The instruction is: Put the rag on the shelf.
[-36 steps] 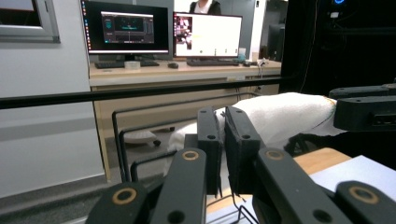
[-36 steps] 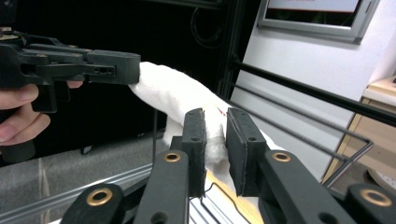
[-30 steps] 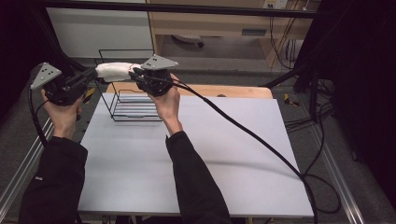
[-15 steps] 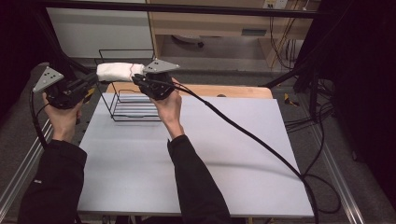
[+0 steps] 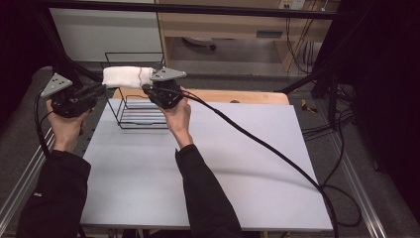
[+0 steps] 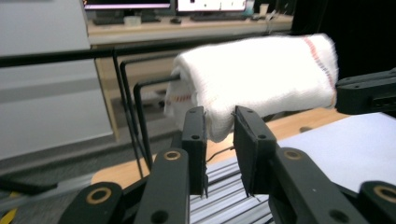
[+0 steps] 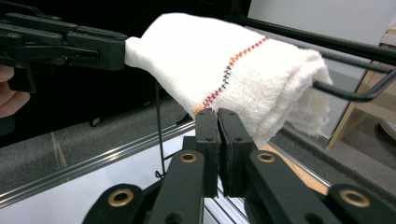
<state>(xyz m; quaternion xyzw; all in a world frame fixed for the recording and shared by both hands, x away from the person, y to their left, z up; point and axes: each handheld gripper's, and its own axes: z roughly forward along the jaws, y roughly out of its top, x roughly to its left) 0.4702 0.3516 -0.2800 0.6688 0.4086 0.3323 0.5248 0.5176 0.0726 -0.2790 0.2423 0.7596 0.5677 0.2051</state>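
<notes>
Hanging in the air over the wire basket (image 5: 140, 106), the white cloth (image 5: 126, 76) is folded into a thick bundle with a thin line of red and dark stitches across it. It sits above the far left corner of the table (image 5: 237, 163), and one end rests against the top wires of the basket's tall back frame. The right gripper (image 5: 148, 89) pinches the cloth at the stitched end; in the right gripper view its two black jaws are pressed tight together on the bottom edge of the cloth (image 7: 233, 70). The left gripper (image 5: 101, 89) is at the other end. Its jaws have just been opening, and in the left gripper view there is a gap between them, with a low fold of the cloth (image 6: 261, 79) between the tips; the jaws no longer seem to squeeze it. So the folding looks done, and the cloth has been carried to the basket. What is left, I think, is to lower the bundle down inside the basket and let go with the right gripper too. The rest of the table is bare, with only a black cable (image 5: 267, 144) lying across it toward the right edge.
</notes>
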